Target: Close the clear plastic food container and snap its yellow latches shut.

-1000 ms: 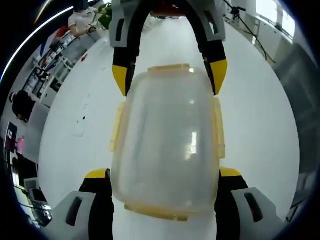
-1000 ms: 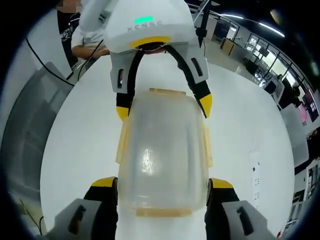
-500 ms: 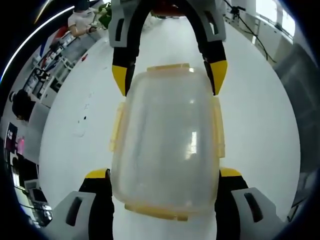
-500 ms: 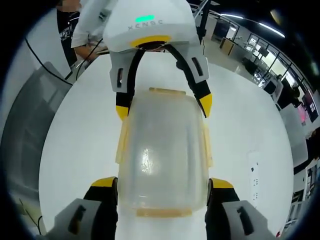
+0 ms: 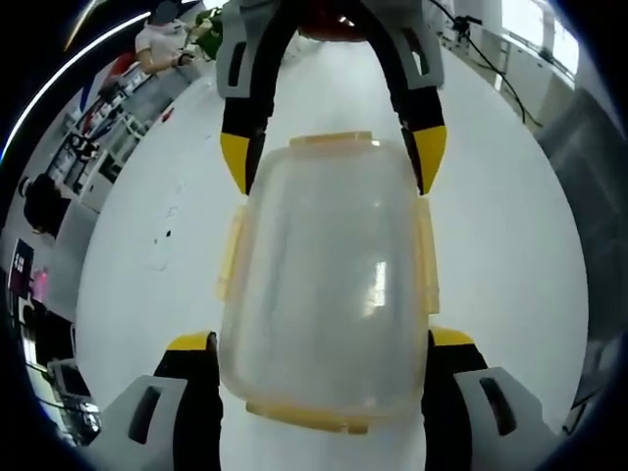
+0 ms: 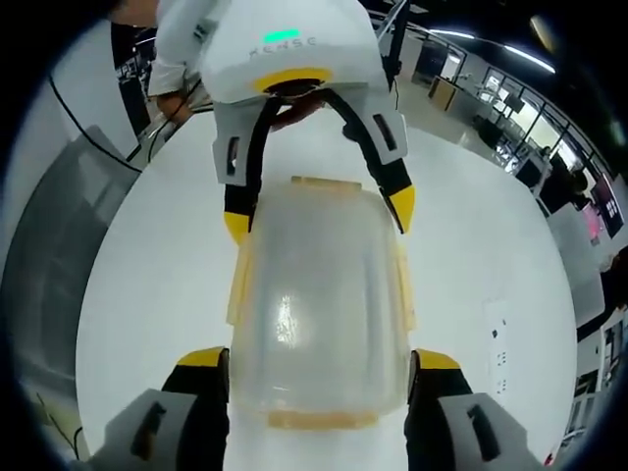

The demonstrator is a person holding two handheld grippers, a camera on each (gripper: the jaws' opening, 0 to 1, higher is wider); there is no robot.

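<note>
a clear plastic food container (image 5: 324,294) with its lid on sits at the centre of a white round worktop (image 5: 510,245). the left claw (image 5: 319,343) rises from 6 o'clock in the left gripper view, its yellow-tipped jaws spread wide either side of the container's near end, close to touching it but seemingly not squeezing. the right claw (image 5: 332,162) reaches in from 12 o'clock, also wide, straddling the far end. in the right gripper view the arrangement mirrors: the right claw (image 6: 319,358) at 6 o'clock, the left claw (image 6: 319,211) at 12.

yellow latches (image 5: 427,255) run along all four edges; the ones at 3 and 9 o'clock look flared outward, probably not yet snapped, though this is hard to tell.

to do this well, one claw should steady the box while the other presses each latch flat against the wall, checking the lid sits evenly first.
</note>
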